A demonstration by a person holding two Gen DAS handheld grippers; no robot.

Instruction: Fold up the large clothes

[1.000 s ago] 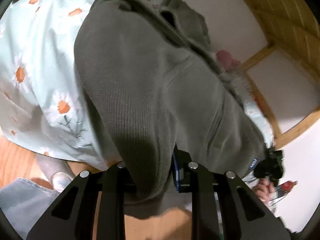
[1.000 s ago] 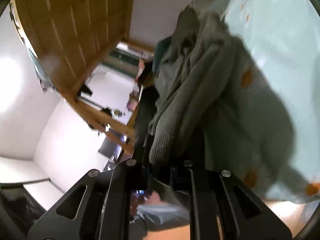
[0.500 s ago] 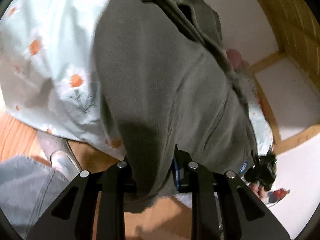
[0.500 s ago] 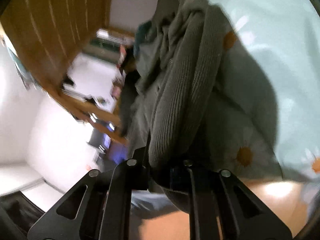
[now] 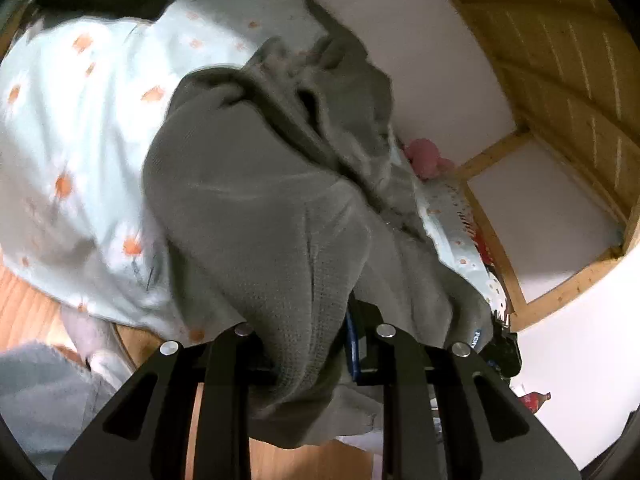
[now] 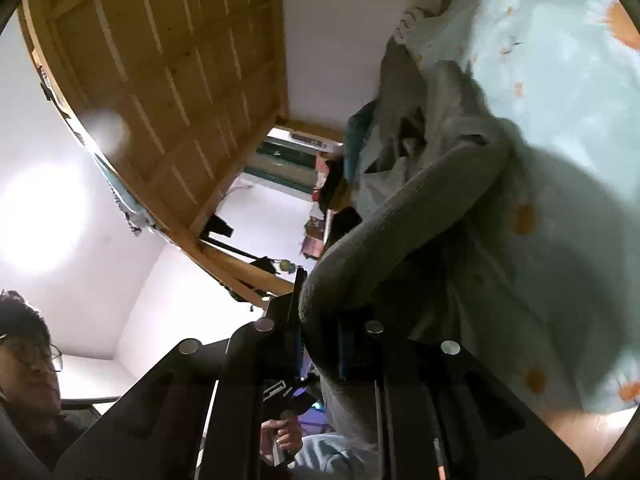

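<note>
step: grey knit sweater (image 5: 256, 208) held lifted over daisy-print sheet (image 5: 80, 128) | left gripper (image 5: 310, 344) clamped on sweater | right gripper (image 6: 318, 344) clamped on sweater | next, judged: edge to be carried across evenly

My right camera catches a glaring white patch on the wall (image 6: 38, 216) at its left edge — everything near it washes out. Both views bend hard at the rims. The grey sweater (image 5: 256, 216) smears with motion blur, and the daisy bedsheet (image 5: 76, 132) beside it is soft, dimly shadowed.
</note>
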